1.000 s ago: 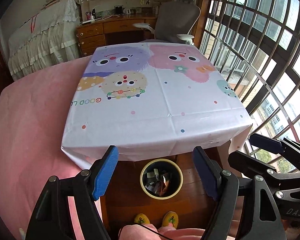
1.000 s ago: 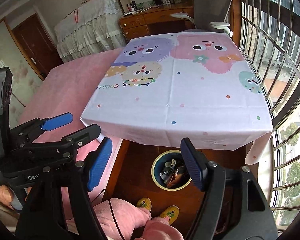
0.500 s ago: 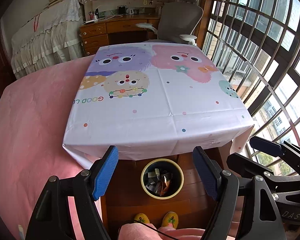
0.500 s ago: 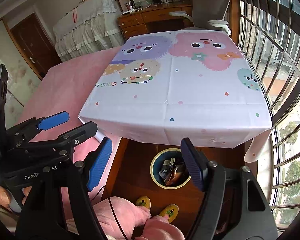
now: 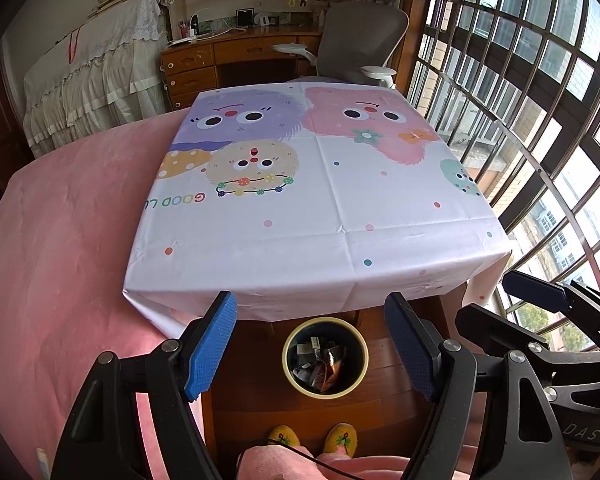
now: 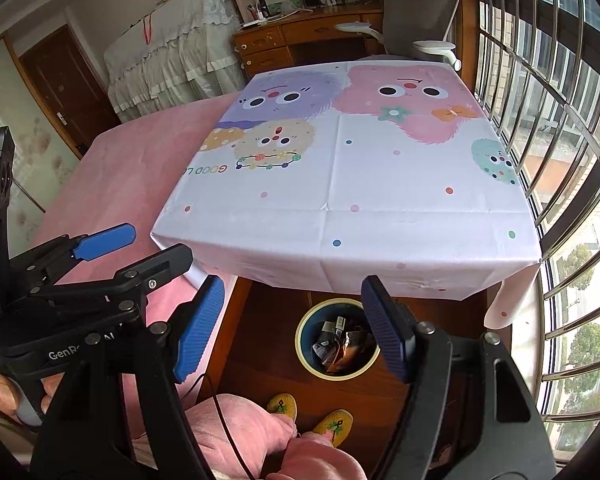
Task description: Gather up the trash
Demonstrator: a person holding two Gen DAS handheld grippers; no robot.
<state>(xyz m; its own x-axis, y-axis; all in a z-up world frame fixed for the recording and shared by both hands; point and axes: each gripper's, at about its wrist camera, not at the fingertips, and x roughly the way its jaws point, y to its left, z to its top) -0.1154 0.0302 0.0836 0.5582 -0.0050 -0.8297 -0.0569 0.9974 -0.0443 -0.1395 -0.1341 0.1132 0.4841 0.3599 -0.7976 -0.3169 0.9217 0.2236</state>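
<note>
Nearest in, pink trouser legs and yellow slippers [image 5: 312, 438] on the wood floor, the person seated at the table's near edge. Both claws hang just above the knees: the left gripper [image 5: 311, 344] spread wide with nothing between its blue pads, the right gripper [image 6: 292, 322] likewise gaping and empty, the two held side by side.

Just beyond the slippers sits the bin [image 5: 325, 354], tucked under the near edge of the table, and that's where the trash [image 5: 320, 364] is: wrappers and scraps already piled inside, dark and orange bits showing.

Further out, the tablecloth [image 5: 320, 200] with its fuzzy cartoon monsters lies bare. Compare a second back and the view has crept a touch forward and upward, nothing more; no item picked up, none dropped, the cloth just as bare. That reads like a job finished, or a last look round for strays.

Left of the table, the pink bed; far end, the desk and grey chair [image 5: 360, 36].
</note>
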